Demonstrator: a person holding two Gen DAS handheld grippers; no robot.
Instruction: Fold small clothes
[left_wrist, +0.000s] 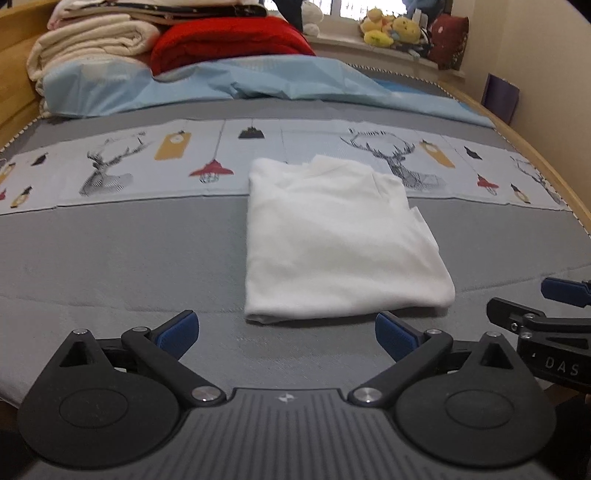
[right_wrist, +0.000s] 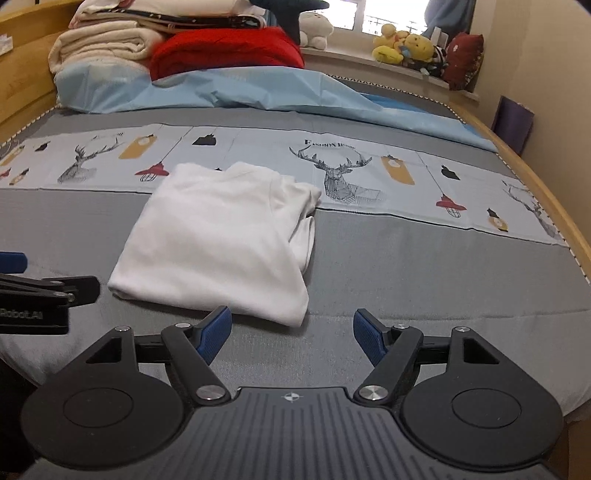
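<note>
The left gripper (left_wrist: 284, 332) is held spread wide above the near edge of the bed (left_wrist: 129, 251), with nothing between its blue pads (left_wrist: 177, 330). The right gripper (right_wrist: 291, 334) is likewise spread and empty, just beside it. A folded white garment (left_wrist: 332, 236) is laid flat just beyond both, reaching onto the deer-printed band (left_wrist: 110, 166). Stacked blankets (left_wrist: 92, 40) are piled at the far left corner.
</note>
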